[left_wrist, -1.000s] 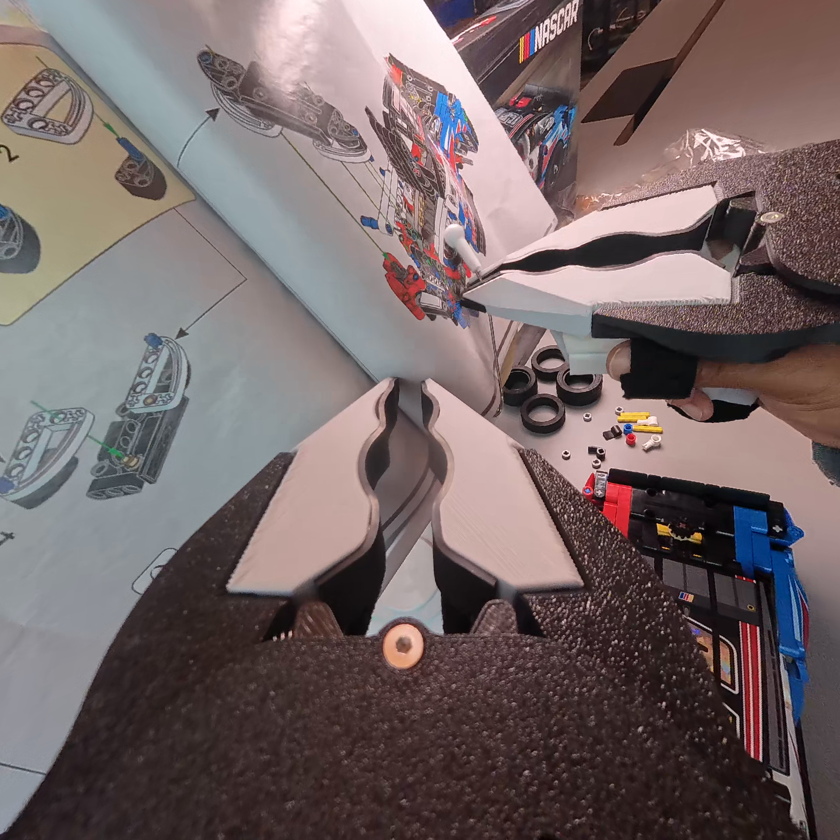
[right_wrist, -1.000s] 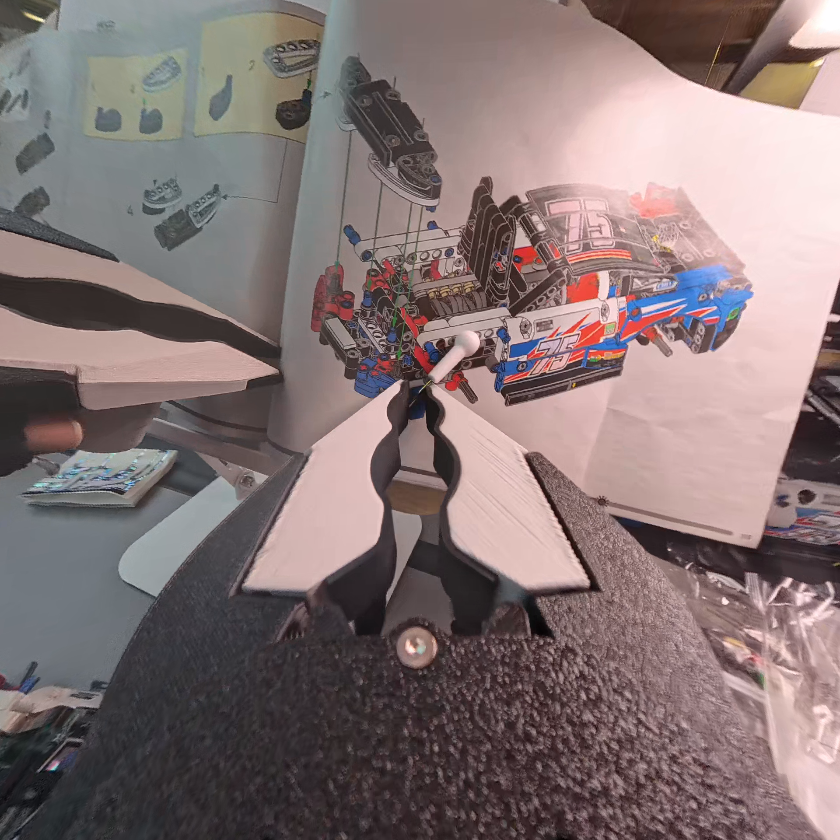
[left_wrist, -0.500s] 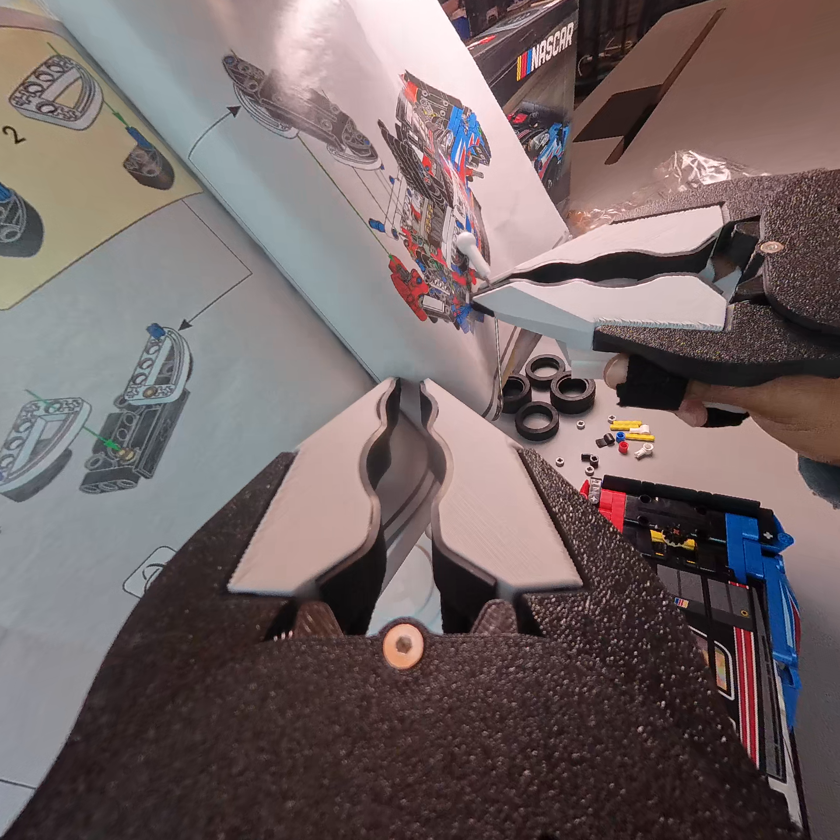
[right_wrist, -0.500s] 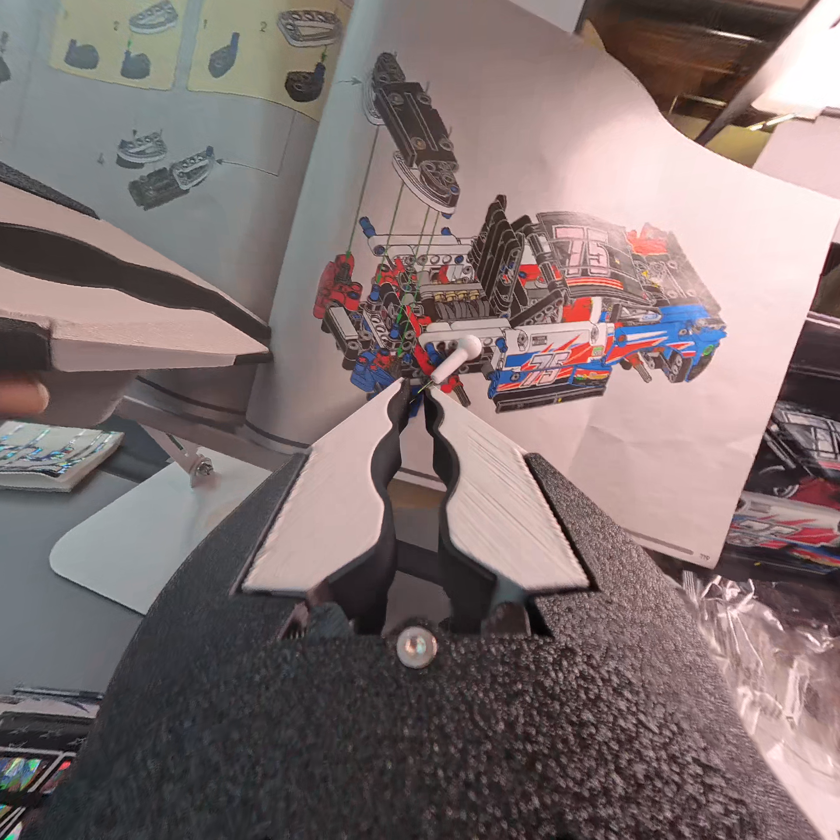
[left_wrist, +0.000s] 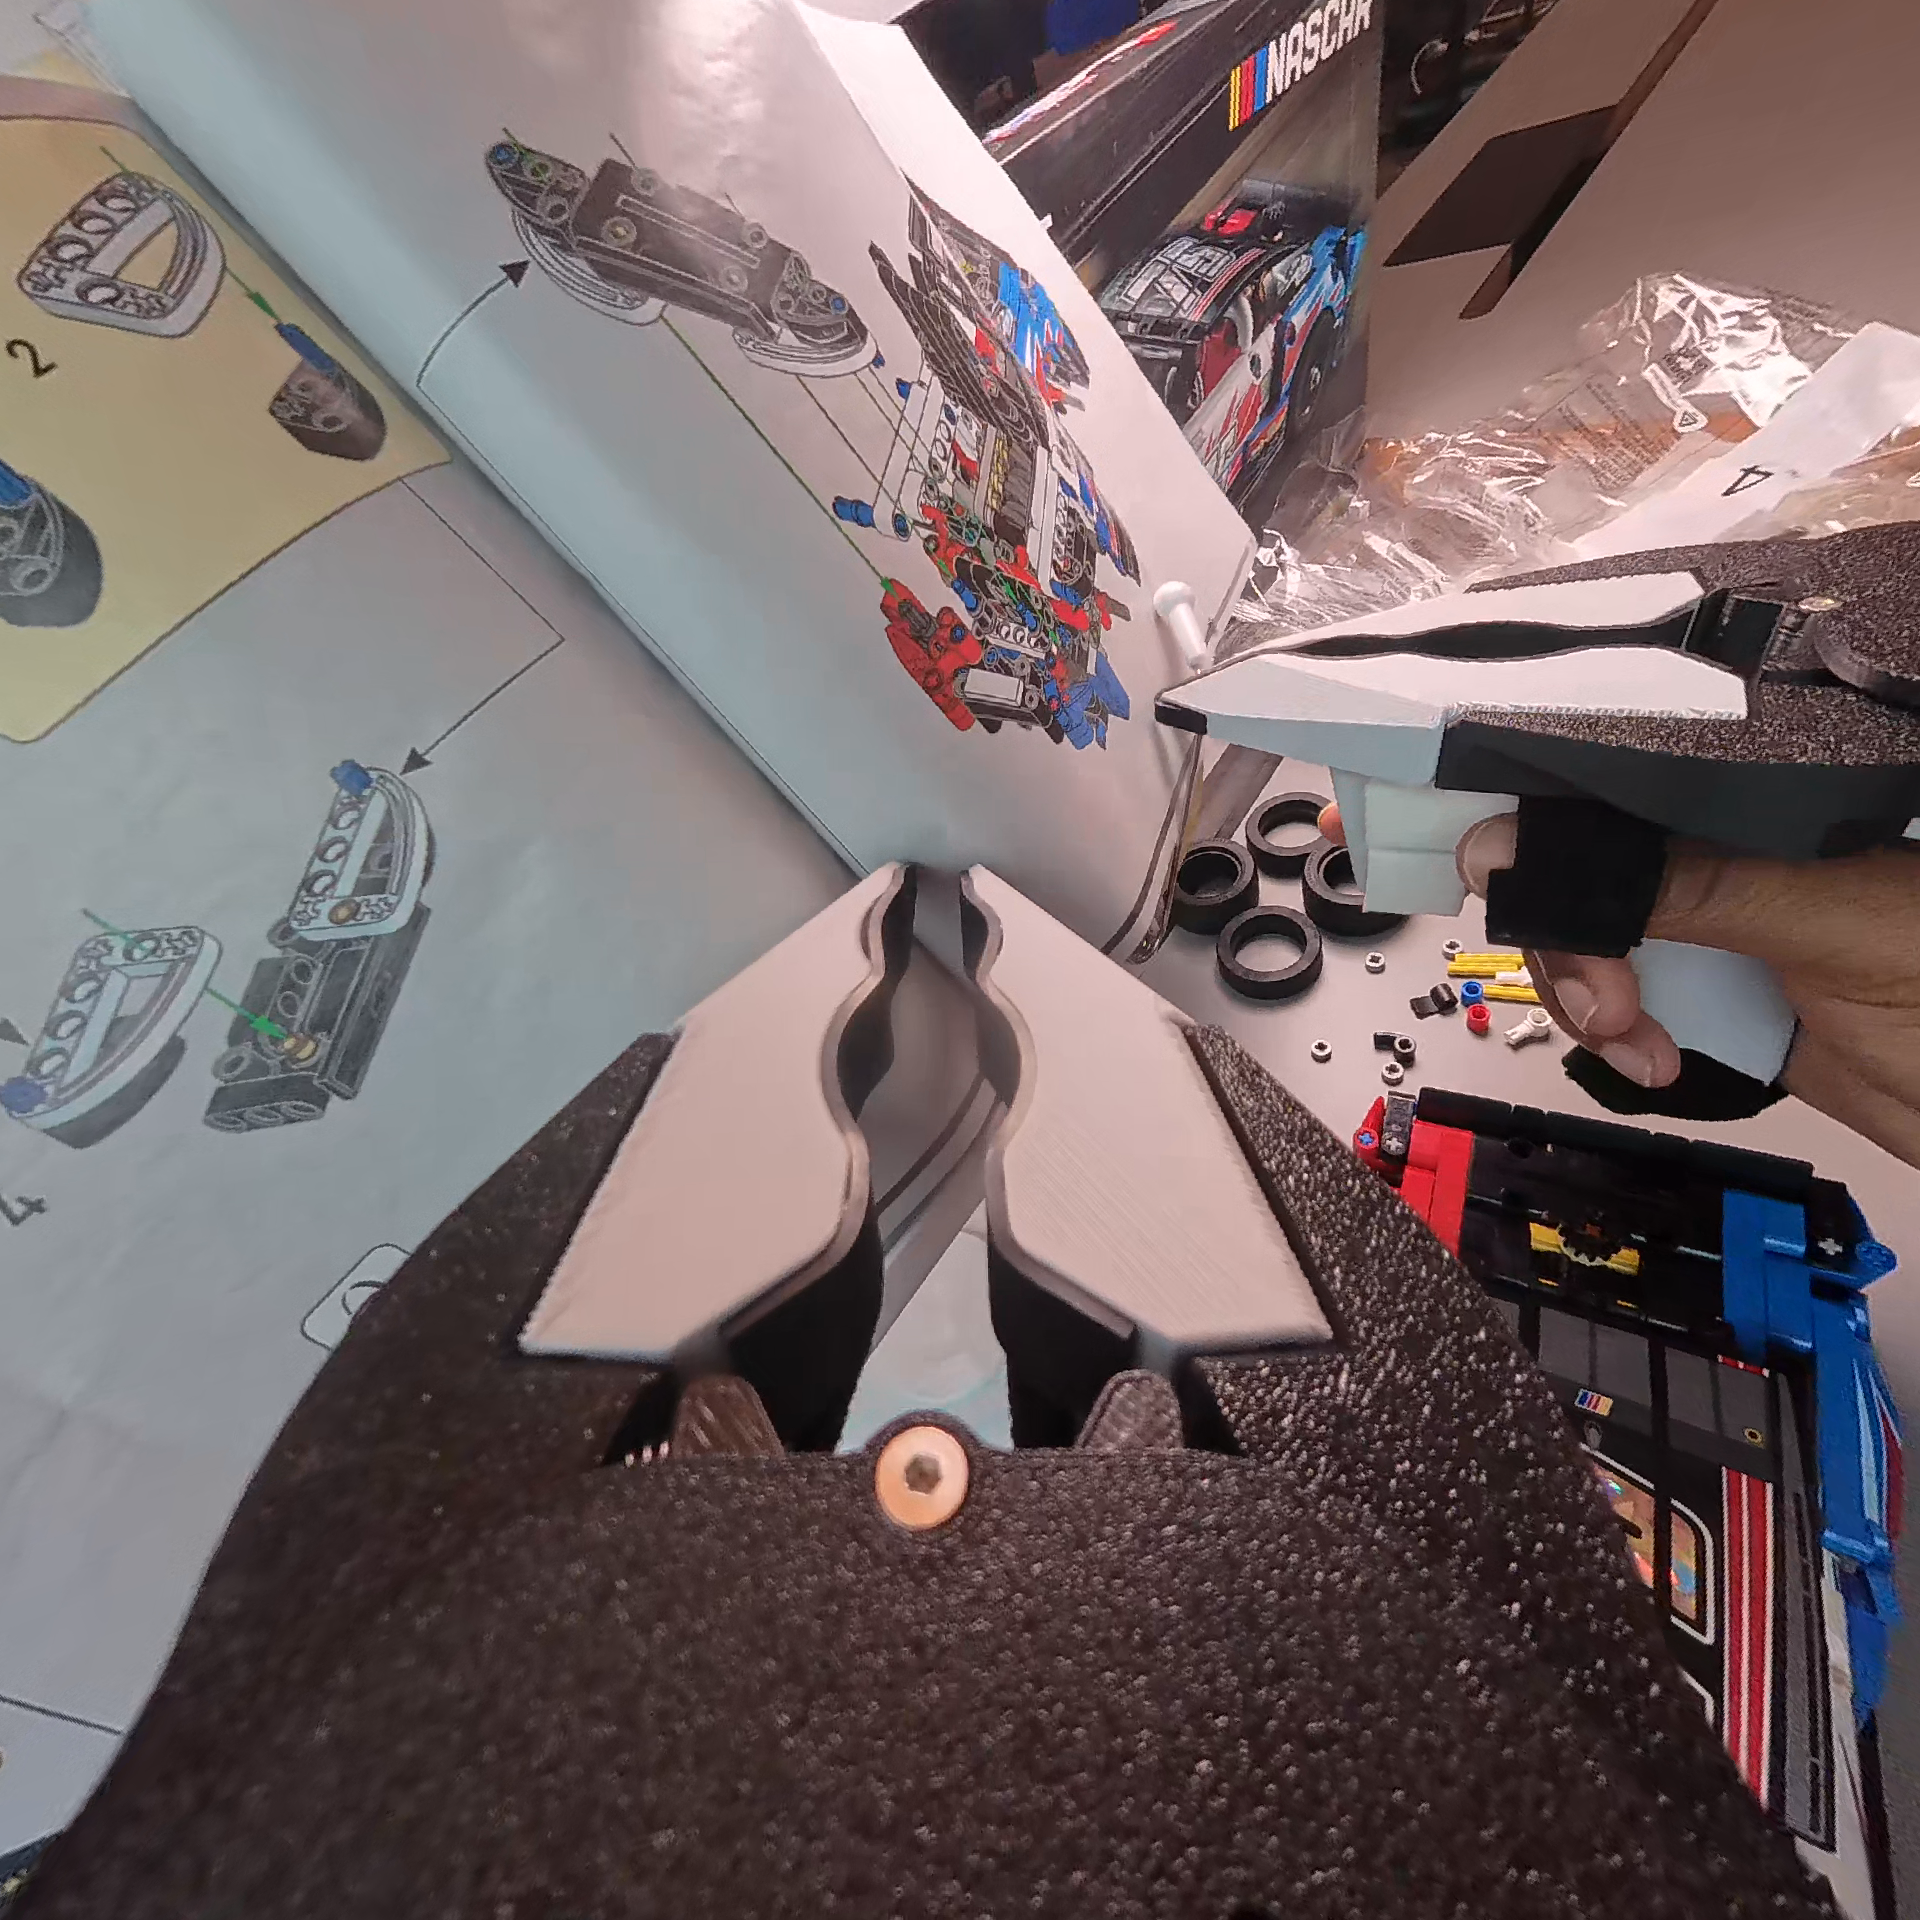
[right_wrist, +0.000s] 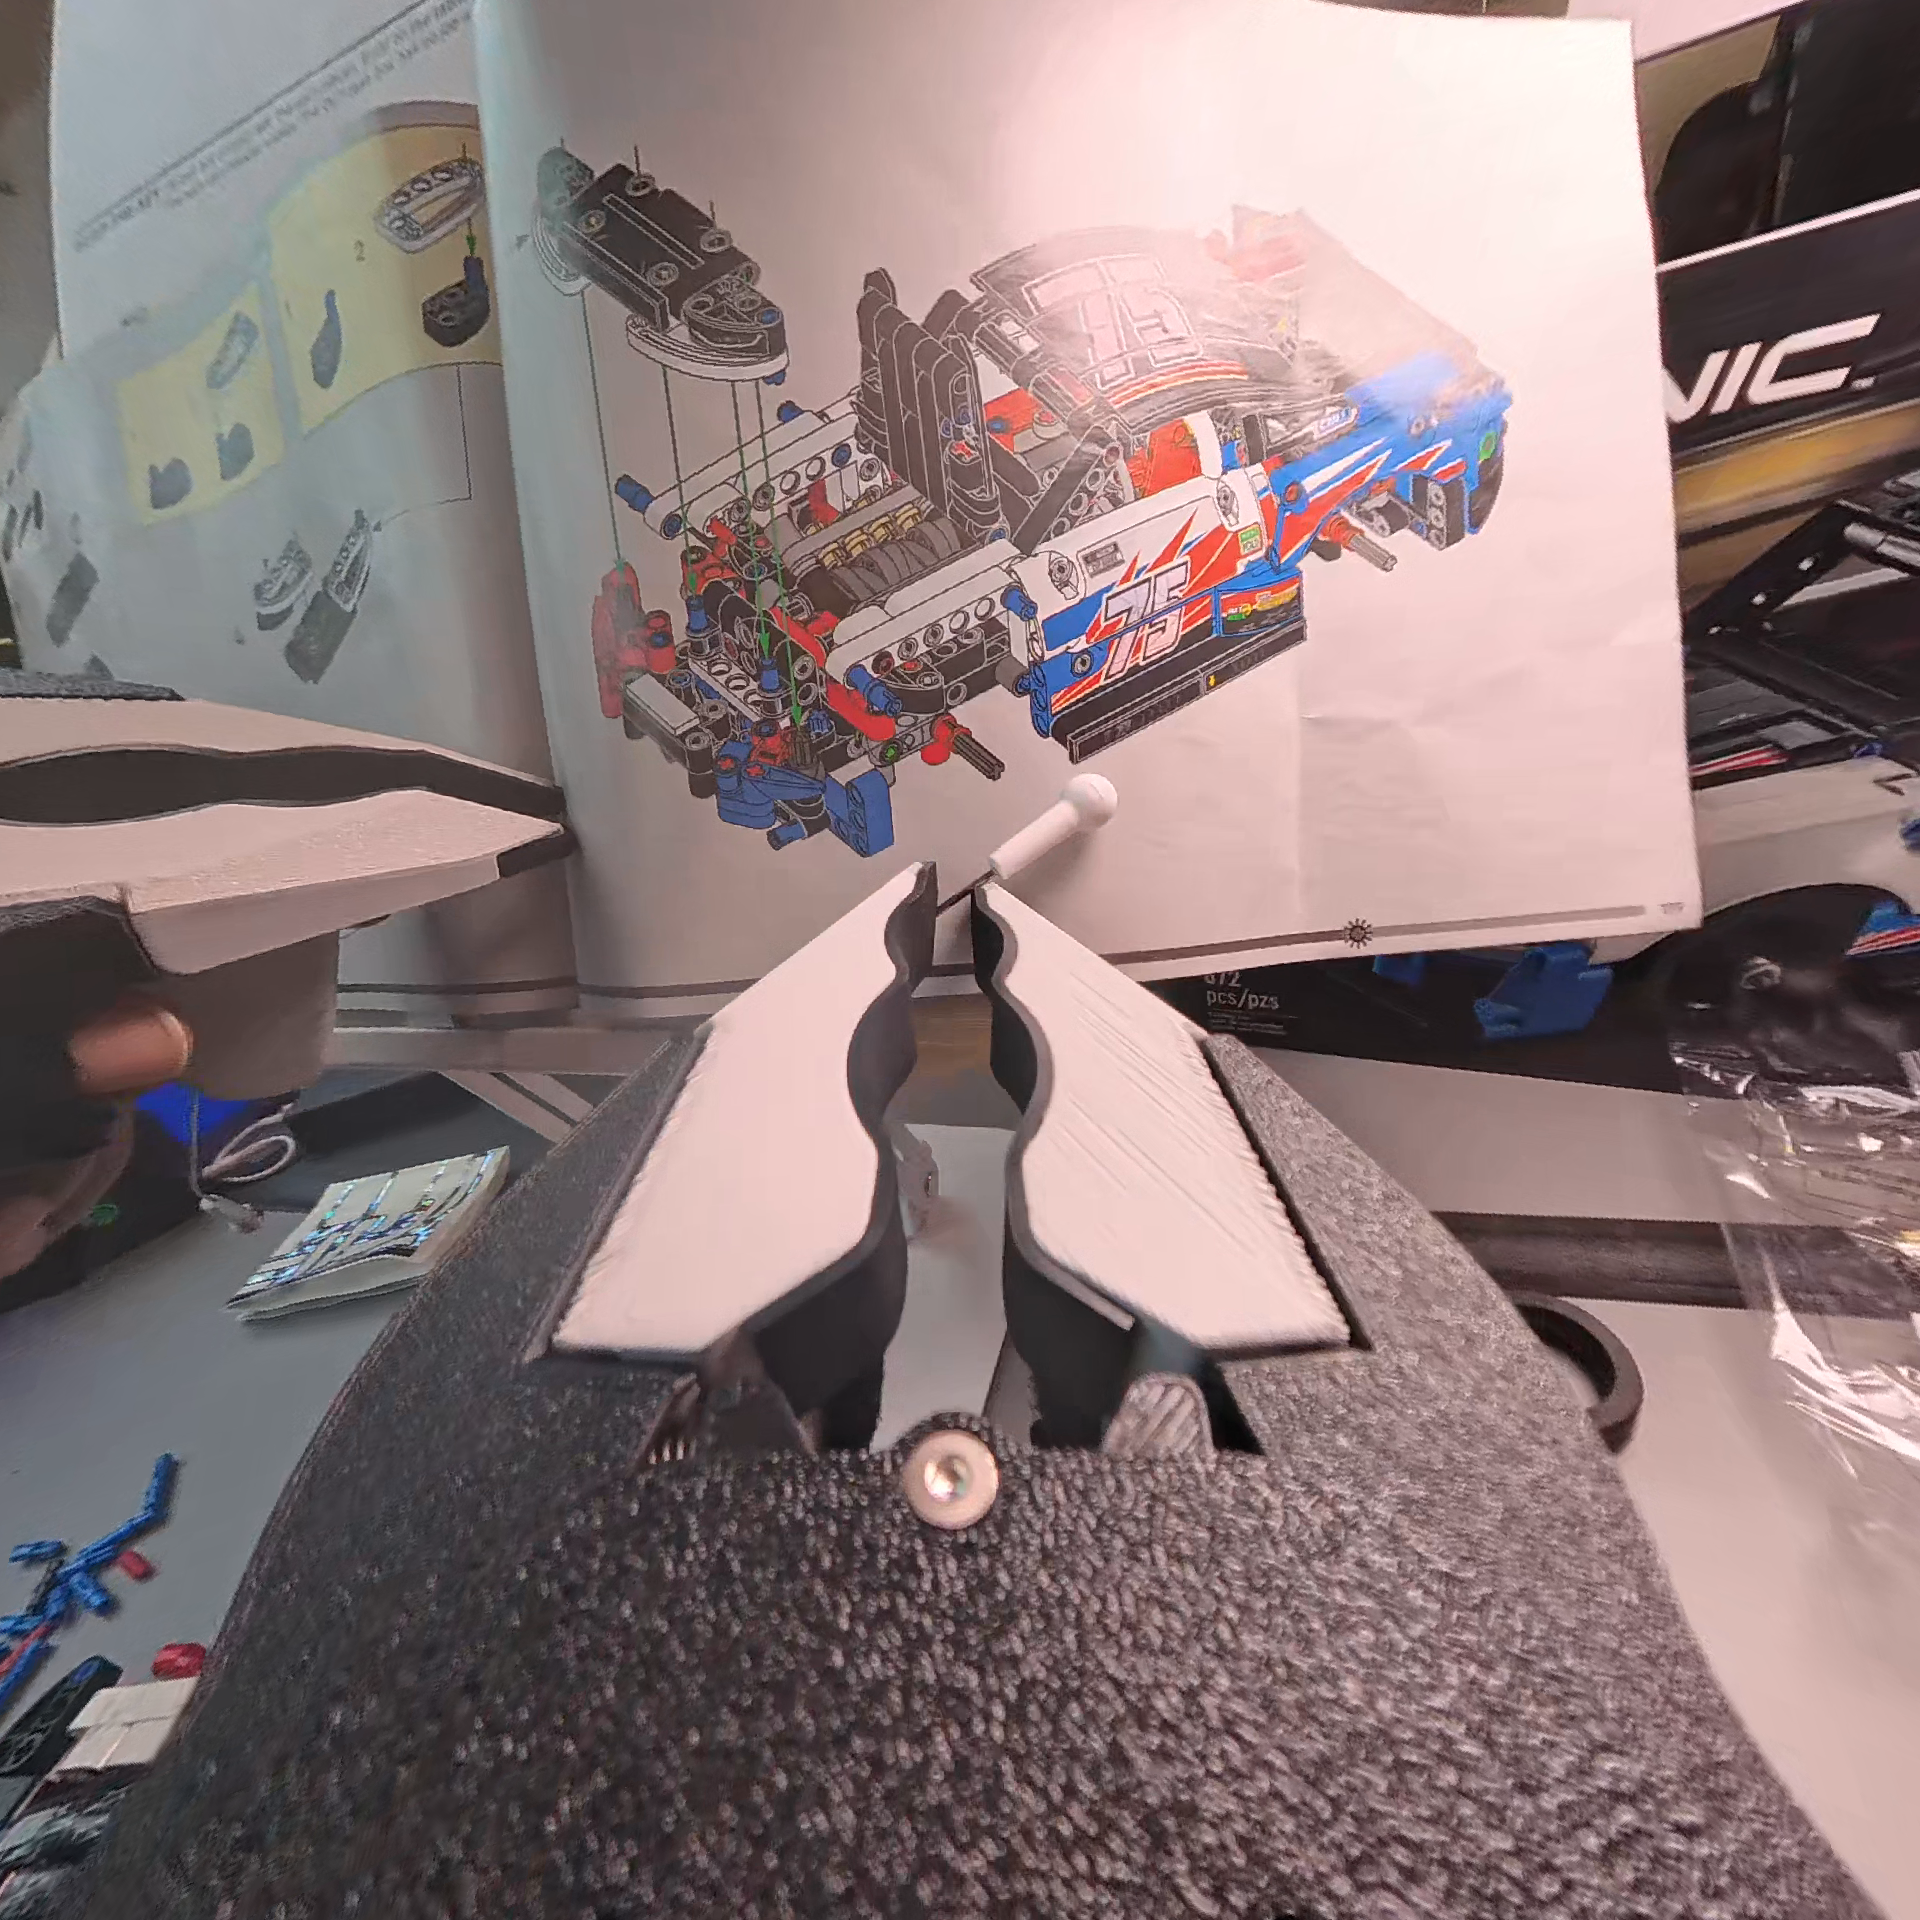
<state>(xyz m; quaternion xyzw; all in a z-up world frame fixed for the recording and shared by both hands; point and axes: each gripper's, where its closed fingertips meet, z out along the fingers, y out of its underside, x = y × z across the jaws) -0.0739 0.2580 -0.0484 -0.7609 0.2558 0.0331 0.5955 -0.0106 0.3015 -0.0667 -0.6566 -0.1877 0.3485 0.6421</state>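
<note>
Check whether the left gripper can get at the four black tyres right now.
Probably yes: the left gripper is shut and empty, and the black tyres lie uncovered on the table, though the right gripper hovers just above them.

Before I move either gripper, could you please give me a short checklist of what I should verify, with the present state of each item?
1. White pin held by right gripper: ok, pinched by its thin end at the very tips.
2. Pin clear of instruction booklet: cannot tell; it lies close before the page.
3. Left gripper pinching the booklet: cannot tell; jaws nearly together at its lower edge.
4. Black tyres clear of both grippers: ok.
5. Car model clear of both grippers: ok.
</note>
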